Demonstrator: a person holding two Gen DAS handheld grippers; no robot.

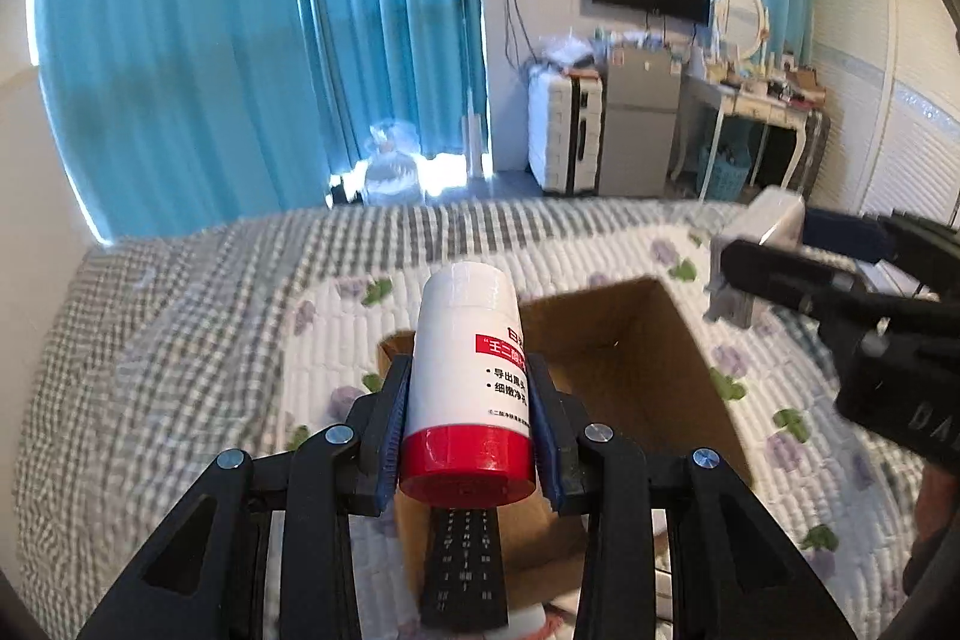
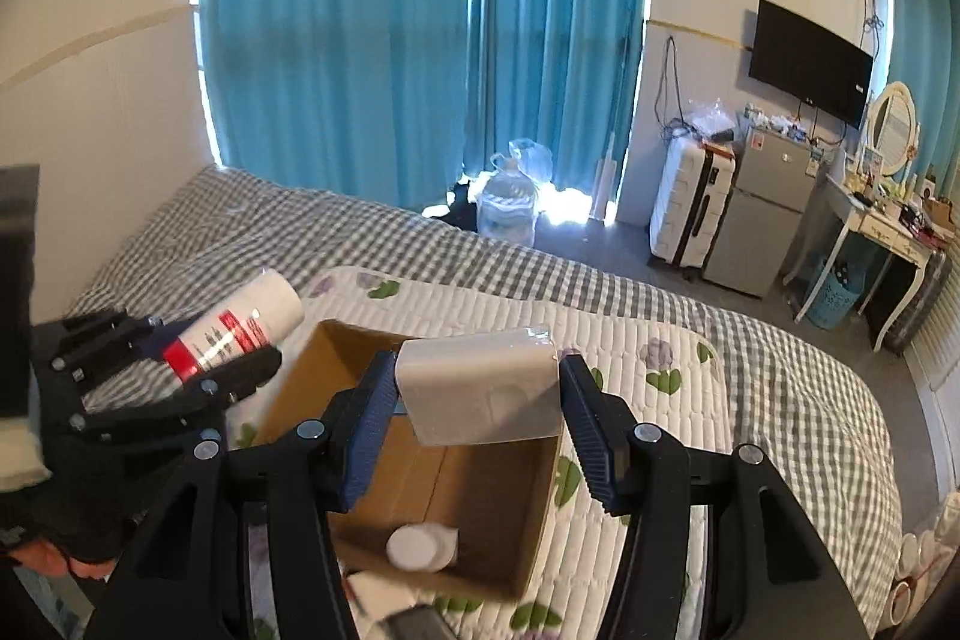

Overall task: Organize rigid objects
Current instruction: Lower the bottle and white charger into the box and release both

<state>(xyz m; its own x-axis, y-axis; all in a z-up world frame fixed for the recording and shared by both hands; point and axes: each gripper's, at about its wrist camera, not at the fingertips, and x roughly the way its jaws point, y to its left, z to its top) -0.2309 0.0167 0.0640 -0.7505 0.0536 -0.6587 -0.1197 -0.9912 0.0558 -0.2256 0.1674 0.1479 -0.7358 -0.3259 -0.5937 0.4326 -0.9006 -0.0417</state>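
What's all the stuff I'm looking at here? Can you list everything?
bottle: one, white with red cap, held above the box
pale block: one, off-white, held above the box
cardboard box: one, brown, open, on the bed
small container: one, white, inside the box
remote: one, black, beside the box
bed: one, grey checked cover, floral quilt
curtains: teal, at the window
suitcase: one, white, by the wall
left gripper: black, blue pads
right gripper: black, blue pads

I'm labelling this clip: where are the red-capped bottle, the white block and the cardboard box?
red-capped bottle (image 1: 465, 370): left wrist view, on its white body.
white block (image 2: 480, 385): right wrist view, on its front face.
cardboard box (image 2: 528, 538): right wrist view, on its inner right wall.
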